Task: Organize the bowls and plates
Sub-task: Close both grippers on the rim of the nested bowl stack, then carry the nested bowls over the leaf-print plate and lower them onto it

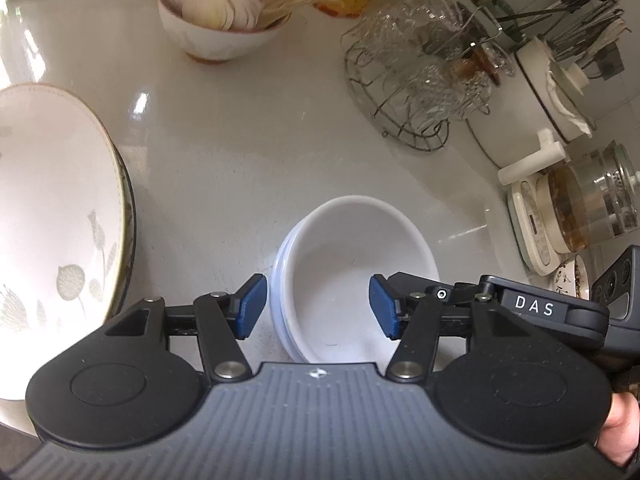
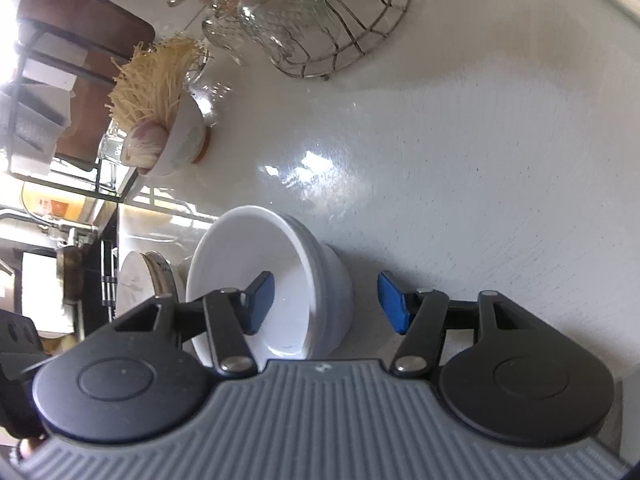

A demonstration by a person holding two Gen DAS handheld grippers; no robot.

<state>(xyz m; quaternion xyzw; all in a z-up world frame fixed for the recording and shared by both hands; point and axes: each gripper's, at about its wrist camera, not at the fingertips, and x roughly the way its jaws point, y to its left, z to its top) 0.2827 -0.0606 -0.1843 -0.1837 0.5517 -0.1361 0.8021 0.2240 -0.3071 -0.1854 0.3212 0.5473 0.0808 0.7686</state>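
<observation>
Two spread claws, L (image 1: 318, 307) & R (image 2: 326, 302), each straddling stacked white bowls' (image 1: 352, 280) rim, pads clear.

Stacked white bowls (image 1: 352, 276) upright beside leaf-patterned plate (image 1: 52, 220).

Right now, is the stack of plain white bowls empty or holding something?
Empty. The top bowl of the stack of plain white bowls shows a bare white inside in both wrist views, with only a tiny dark speck near the bottom.

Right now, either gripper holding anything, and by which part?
Nothing held. Left gripper and right gripper are both open, each straddling the rim of the stacked white bowls, pads not pressing.
</observation>
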